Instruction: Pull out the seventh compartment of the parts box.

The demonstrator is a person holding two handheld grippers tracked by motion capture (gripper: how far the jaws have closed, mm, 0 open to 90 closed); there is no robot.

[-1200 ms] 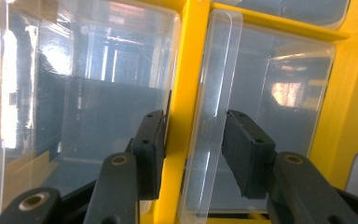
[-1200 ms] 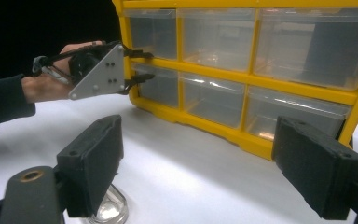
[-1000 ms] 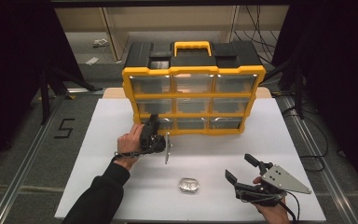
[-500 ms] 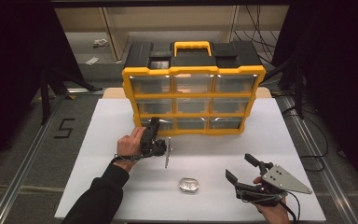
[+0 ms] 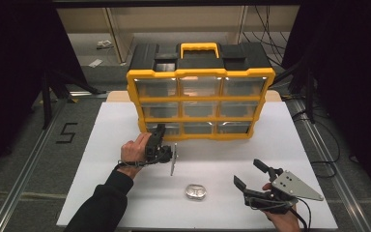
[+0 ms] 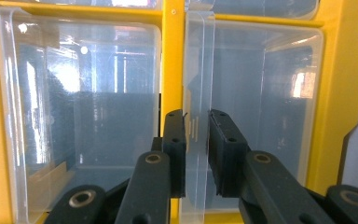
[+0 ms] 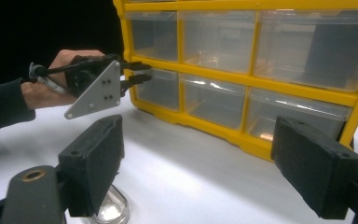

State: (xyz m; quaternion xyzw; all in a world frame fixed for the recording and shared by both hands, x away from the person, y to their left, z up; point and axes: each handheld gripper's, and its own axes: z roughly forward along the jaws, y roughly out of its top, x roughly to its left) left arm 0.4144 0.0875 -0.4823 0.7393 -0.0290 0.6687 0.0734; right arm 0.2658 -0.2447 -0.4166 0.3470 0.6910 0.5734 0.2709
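Your left tool (image 5: 160, 131) has moved forward from the desk (image 5: 101, 145) to the yellow organizer's (image 5: 200, 77) bottom-left drawer (image 5: 162, 127). Its jaws now sit narrow on either side of the clear pull tab (image 6: 196, 126), not quite clamped. That sets up a pull. Your right tool (image 5: 252, 176) stays wide open near the small metal tin (image 5: 195, 191).

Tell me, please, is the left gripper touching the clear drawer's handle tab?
Cannot tell. In the left gripper view the left gripper straddles the drawer tab, but whether either jaw presses the plastic is unclear.
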